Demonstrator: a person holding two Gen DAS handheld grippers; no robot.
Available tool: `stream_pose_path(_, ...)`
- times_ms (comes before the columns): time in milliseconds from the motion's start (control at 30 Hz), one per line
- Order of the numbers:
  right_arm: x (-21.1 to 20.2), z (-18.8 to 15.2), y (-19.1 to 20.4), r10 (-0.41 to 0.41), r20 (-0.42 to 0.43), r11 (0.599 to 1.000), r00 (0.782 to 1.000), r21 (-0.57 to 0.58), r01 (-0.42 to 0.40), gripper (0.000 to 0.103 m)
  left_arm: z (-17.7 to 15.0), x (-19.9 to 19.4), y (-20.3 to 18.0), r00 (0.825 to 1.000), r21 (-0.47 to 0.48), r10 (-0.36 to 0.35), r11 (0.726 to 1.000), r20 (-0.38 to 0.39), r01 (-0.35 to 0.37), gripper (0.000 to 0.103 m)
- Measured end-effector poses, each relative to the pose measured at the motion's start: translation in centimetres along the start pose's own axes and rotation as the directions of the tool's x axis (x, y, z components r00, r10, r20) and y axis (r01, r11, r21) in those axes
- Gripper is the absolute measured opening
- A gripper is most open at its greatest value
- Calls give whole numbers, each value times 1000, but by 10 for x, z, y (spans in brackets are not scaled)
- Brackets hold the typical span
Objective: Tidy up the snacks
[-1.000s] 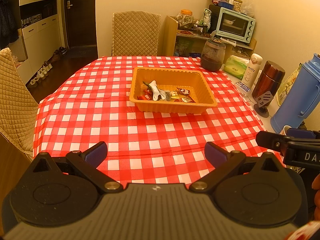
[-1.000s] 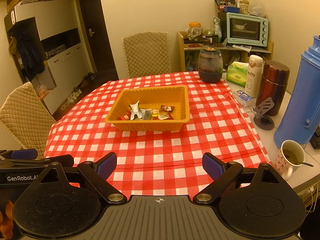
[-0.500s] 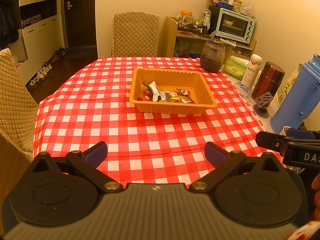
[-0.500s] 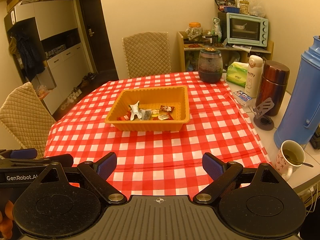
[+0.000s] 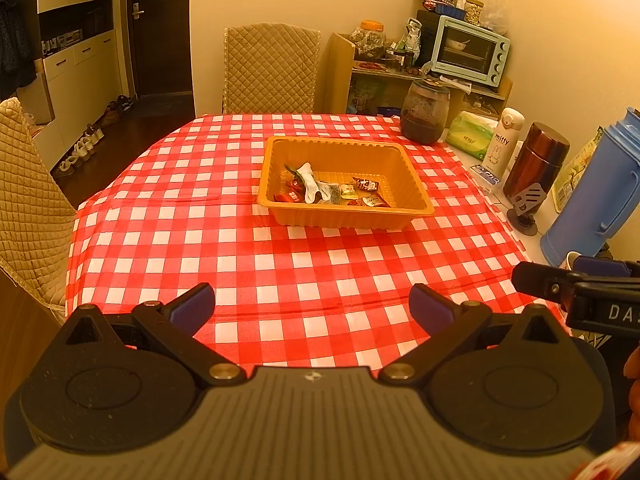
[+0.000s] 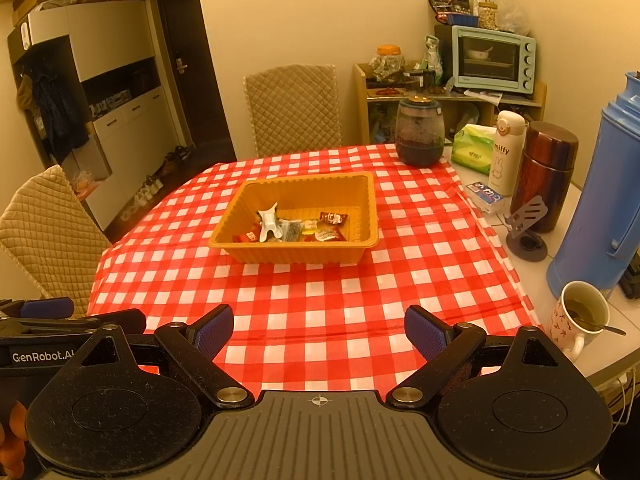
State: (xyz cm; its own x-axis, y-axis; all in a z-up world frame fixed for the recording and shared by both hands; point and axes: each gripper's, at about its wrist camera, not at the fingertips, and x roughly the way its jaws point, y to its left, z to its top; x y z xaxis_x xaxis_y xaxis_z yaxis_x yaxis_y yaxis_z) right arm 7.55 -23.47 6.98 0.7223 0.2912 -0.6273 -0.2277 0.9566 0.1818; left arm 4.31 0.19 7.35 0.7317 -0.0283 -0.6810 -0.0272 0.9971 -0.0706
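You see: orange tray [image 5: 414, 178]; red-and-white checked tablecloth [image 5: 248, 256]; blue thermos [image 6: 604, 200]; beige quilted chair [image 6: 294, 106].

I'm looking from both wrist cams along the fingers, low at the table's near edge, facing the far chair [image 5: 272, 68]. Left cam's sitting a bit further left, right one further right. They're both sharing the tray [image 5: 344, 216] [image 6: 294, 254] mid-table, well ahead, and the oven [image 6: 494, 60] shelf behind.
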Motion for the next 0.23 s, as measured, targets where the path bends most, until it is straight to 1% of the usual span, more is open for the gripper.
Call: stream_pose_path(233, 0, 0, 0, -1, 1, 1000, 1000, 0, 1, 92, 4, -1, 2, 1000, -2, -5, 1000, 18, 5, 103)
